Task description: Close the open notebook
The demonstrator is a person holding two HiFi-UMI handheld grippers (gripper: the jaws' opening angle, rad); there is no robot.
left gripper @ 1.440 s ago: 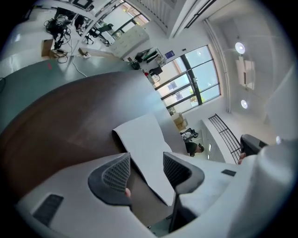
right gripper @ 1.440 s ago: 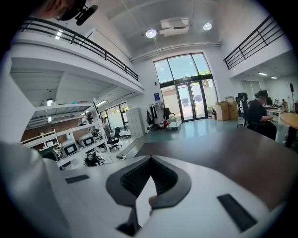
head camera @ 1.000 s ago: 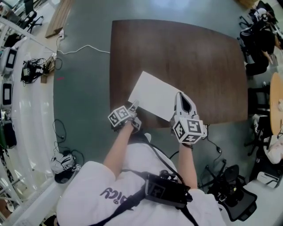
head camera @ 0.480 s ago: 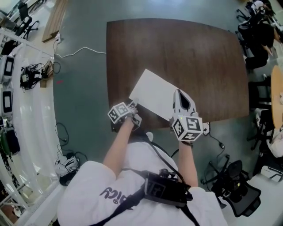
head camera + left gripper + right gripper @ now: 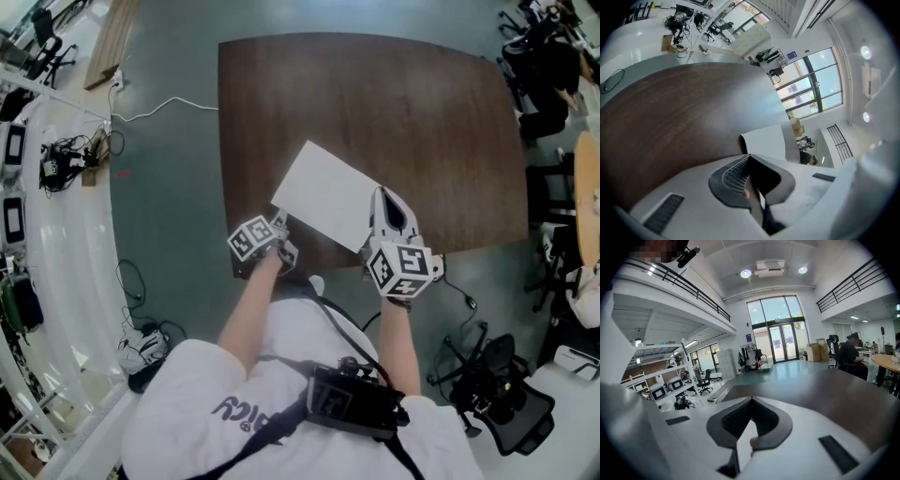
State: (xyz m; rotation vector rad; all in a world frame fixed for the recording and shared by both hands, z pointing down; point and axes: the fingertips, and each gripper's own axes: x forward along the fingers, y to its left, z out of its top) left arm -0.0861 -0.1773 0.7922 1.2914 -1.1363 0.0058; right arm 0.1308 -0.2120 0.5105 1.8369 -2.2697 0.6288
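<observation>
Left tool point(image 5: 279, 222), jaws just closed on notebook point(image 5: 323, 192) corner; right tool point(image 5: 380, 197) shut

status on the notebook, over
Left gripper just closed at corner of flat white notebook, grip unclear. Right gripper shut, over its right edge. Nothing blocking on brown wooden table.

Table point(image 5: 422, 122): dark wood, rounded corners. Floor point(image 5: 169, 216): grey-green, white cable point(image 5: 169, 108) lying across it. Black office chair point(image 5: 492, 394) at lower right. White benches point(image 5: 658, 390) with monitors along one side. Tall glass doors point(image 5: 780, 341) at far end, boxes point(image 5: 813, 351) beside them. Black mezzanine railing point(image 5: 689, 284). Round ceiling lights point(image 5: 746, 273), lit.
</observation>
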